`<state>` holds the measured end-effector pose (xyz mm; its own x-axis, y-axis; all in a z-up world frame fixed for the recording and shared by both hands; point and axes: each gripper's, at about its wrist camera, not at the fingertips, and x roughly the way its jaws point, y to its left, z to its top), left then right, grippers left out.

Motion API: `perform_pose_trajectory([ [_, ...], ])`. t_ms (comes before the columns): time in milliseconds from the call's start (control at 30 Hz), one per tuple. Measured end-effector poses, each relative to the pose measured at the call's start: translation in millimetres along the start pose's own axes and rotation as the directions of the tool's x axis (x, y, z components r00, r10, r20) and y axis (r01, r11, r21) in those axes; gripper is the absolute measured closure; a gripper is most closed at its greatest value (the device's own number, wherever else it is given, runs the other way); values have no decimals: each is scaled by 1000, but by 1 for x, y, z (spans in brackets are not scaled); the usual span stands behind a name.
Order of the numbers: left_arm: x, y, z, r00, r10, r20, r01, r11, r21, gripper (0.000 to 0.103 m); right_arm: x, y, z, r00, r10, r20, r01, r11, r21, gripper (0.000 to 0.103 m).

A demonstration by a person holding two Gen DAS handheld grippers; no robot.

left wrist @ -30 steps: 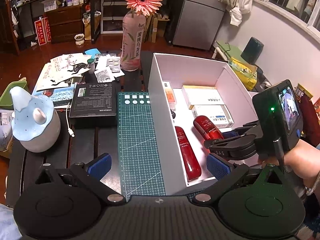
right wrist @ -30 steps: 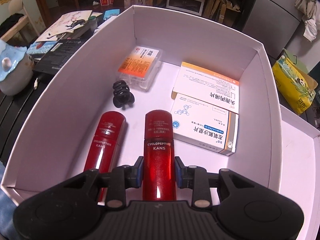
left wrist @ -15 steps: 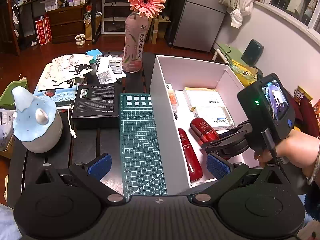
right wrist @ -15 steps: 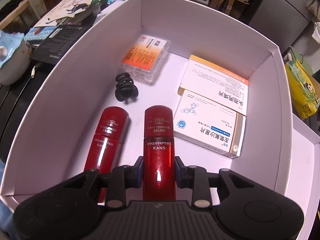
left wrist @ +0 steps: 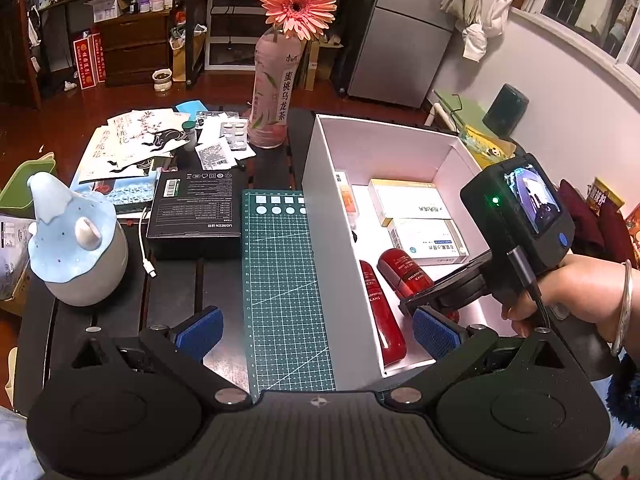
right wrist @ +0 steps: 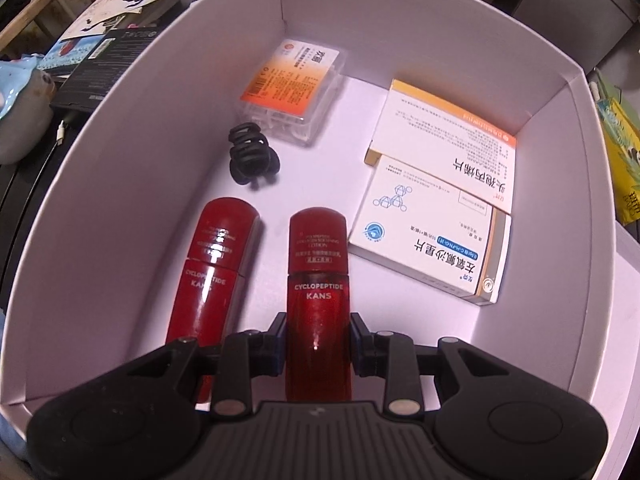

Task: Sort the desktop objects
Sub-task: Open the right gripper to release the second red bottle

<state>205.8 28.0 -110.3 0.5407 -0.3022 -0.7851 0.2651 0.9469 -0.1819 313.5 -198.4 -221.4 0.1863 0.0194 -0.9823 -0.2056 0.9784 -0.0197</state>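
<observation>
My right gripper (right wrist: pixel 318 338) is shut on a red Kans bottle (right wrist: pixel 318 280), held low inside the white box (right wrist: pixel 120 152). A second red bottle (right wrist: pixel 212 264) lies beside it on the box floor. Further in lie a black hair claw (right wrist: pixel 252 156), an orange-labelled clear case (right wrist: pixel 294 88) and two medicine boxes (right wrist: pixel 436 220). In the left wrist view the right gripper (left wrist: pixel 436 300) reaches into the white box (left wrist: pixel 324 240) with the held red bottle (left wrist: pixel 404 272). My left gripper (left wrist: pixel 316 330) hangs open over the green cutting mat (left wrist: pixel 280 272), nothing between its blue pads.
A black carton (left wrist: pixel 194 208) lies left of the mat, with a white cable (left wrist: pixel 146 248) and a blue-and-white humidifier (left wrist: pixel 72 240) beyond. A pink tea bottle with a flower (left wrist: pixel 272 96), pill blisters (left wrist: pixel 234 136) and papers (left wrist: pixel 128 140) sit at the back.
The right gripper has sunk deeper into the box with the red bottle and tipped more steeply downward. The left gripper has stayed put.
</observation>
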Motion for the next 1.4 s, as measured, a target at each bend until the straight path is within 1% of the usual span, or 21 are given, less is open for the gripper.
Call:
perform_pose_trajectory([
  [267,0,0,0,1000,-2,0,2,1000,-1,1,3,-2,4,1000,12,-19,-12,1000,14,74],
  [367,0,0,0,1000,-1,0,1,1000,-1,1,3,-5,4,999,30,-25,-29,999,40,74],
  [500,0,0,1,1000,-4,-2,4,1000,-3,1,3,-8,4,999,50,-16,-48,995,83,74],
  [767,0,0,1,1000,-9,-3,9,1000,1,1,1,-11,0,998,64,3,-64,989,136,73],
  [1400,0,2,1,1000,-10,-2,10,1000,-8,1,-17,-1,-8,999,14,44,-17,997,79,74],
])
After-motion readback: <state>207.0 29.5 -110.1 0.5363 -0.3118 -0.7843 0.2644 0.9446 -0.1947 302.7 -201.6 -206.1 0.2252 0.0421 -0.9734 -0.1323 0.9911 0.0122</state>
